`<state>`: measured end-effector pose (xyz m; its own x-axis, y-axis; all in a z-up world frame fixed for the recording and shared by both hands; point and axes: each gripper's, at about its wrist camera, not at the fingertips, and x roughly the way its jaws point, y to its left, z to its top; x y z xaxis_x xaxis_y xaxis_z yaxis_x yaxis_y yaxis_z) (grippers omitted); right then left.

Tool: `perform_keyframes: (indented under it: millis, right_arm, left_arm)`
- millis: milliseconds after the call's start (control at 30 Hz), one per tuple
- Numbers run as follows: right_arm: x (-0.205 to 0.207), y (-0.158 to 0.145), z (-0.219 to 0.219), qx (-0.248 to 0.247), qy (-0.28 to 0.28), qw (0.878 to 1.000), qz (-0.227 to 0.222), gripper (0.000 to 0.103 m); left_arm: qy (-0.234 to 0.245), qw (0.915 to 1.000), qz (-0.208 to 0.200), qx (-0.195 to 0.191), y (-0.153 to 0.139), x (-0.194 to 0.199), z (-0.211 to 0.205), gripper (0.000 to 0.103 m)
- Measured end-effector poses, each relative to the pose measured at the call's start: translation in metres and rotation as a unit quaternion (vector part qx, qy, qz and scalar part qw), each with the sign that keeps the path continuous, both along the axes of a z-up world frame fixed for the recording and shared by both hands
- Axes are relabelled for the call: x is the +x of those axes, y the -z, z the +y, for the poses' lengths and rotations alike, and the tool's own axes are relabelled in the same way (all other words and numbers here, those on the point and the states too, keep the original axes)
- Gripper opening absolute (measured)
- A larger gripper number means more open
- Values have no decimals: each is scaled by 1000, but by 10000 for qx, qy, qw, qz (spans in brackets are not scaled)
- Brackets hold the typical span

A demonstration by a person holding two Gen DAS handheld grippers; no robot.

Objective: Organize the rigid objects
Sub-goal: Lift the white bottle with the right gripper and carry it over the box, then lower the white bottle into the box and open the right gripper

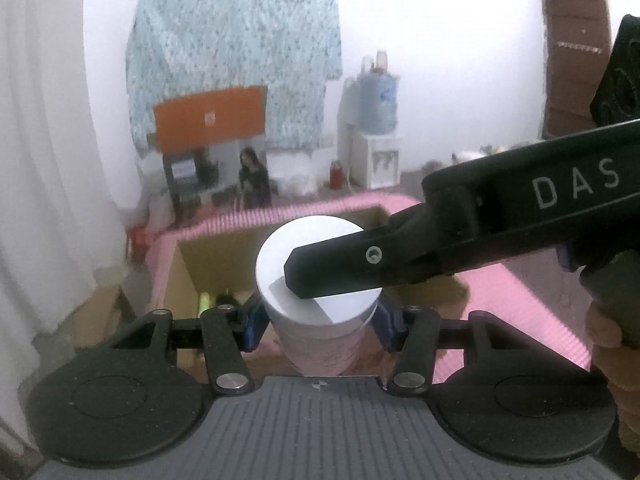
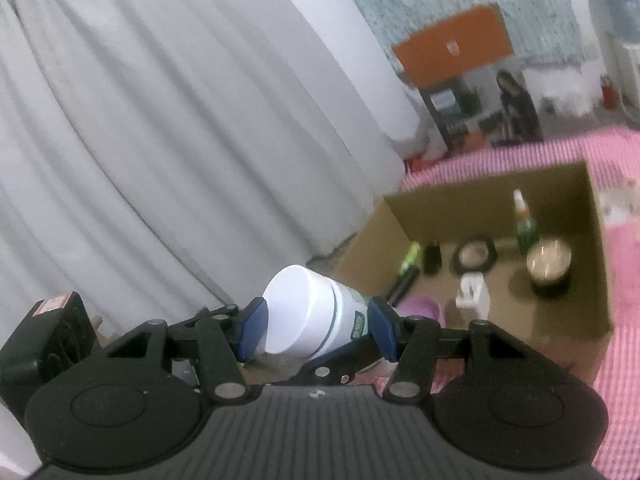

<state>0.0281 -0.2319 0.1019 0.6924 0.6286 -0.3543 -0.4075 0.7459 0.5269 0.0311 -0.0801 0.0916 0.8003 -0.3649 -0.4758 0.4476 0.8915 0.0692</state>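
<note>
A white jar point(image 1: 320, 340) with a flat white lid hangs in the air over an open cardboard box point(image 2: 480, 188), held by both grippers at once. My left gripper point(image 1: 318, 326) is shut on the jar's sides, its blue pads point(image 1: 252, 324) pressing in from left and right. My right gripper point(image 2: 316, 328) is shut on the same white jar point(image 2: 304, 312) end to end, one pad flat on the lid and the other against the base. In the left wrist view its upper finger point(image 1: 352, 264) lies across the lid; the lower one is hidden.
The cardboard box point(image 1: 188, 264) sits on a pink ribbed bedspread point(image 2: 624, 280) and holds a green spray bottle point(image 2: 526, 224), a dark jar point(image 2: 548, 268), a round black item point(image 2: 476, 256) and a yellow-green marker point(image 2: 410, 258). A white curtain point(image 2: 160, 140) hangs at the left.
</note>
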Motion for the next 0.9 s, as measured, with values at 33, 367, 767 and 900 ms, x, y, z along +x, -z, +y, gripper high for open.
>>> perform_keyframes:
  millis: [33,367,767,900]
  right_arm:
    - [2,-5,-1,-10,13,10000,-55,59]
    - [56,-14,-38,-160,502,9984,221,59]
    - [106,63,-76,-56,654,9892,1312,59]
    - [114,71,-76,-247,651,9884,1353,58]
  left_arm:
    - [37,10000,-42,-16,-5,4,-2,52]
    - [565,9954,724,-282,6,77,-39,52]
    - [697,9786,1926,-203,74,124,-59,52]
    - [676,9768,2027,-153,80,130,-65,53]
